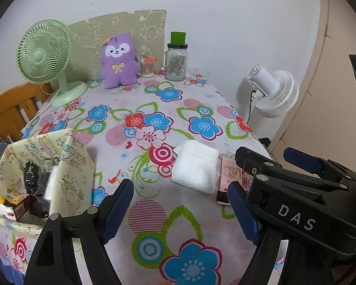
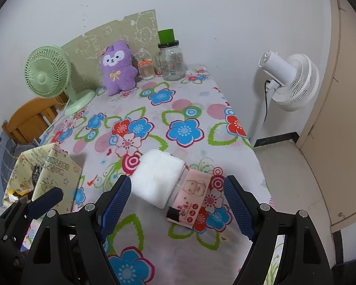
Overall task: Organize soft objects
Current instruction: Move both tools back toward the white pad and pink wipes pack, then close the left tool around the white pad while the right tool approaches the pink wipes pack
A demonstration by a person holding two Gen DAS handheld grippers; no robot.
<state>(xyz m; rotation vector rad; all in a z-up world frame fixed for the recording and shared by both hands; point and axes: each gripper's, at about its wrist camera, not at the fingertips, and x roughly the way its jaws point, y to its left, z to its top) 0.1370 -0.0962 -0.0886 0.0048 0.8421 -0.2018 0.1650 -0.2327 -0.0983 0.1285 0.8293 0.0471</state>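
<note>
A folded white soft cloth pad (image 2: 157, 178) lies flat on the table covered with a flower-print cloth (image 1: 154, 213), toward the right-hand edge and nearer the front than the back. Touching its right side lies a flat pink packet printed with a baby's face (image 2: 197, 199), with a small black tab at its near end. At the back edge, against a green cartoon-printed board leaning on the wall, sits a purple plush animal with a white face and a yellow bow (image 1: 118, 63). Just beside it on the right stand a small clear tub of cotton swabs with an orange lid (image 1: 147, 66) and a clear glass jar with a green cap (image 1: 175, 59). A pale green desk fan (image 1: 47, 59) stands at the back left corner. At the front left corner sits a yellow cartoon-printed fabric bin (image 1: 71, 166) holding dark bags and small boxes. A white standing fan (image 2: 289, 78) is on the floor beyond the right edge.

The left gripper (image 1: 180, 211) hangs over the front of the table, its blue-padded jaws spread wide with nothing between them. The right gripper (image 2: 178, 204) is likewise spread wide and empty, above the white pad and the pink packet, touching neither.
</note>
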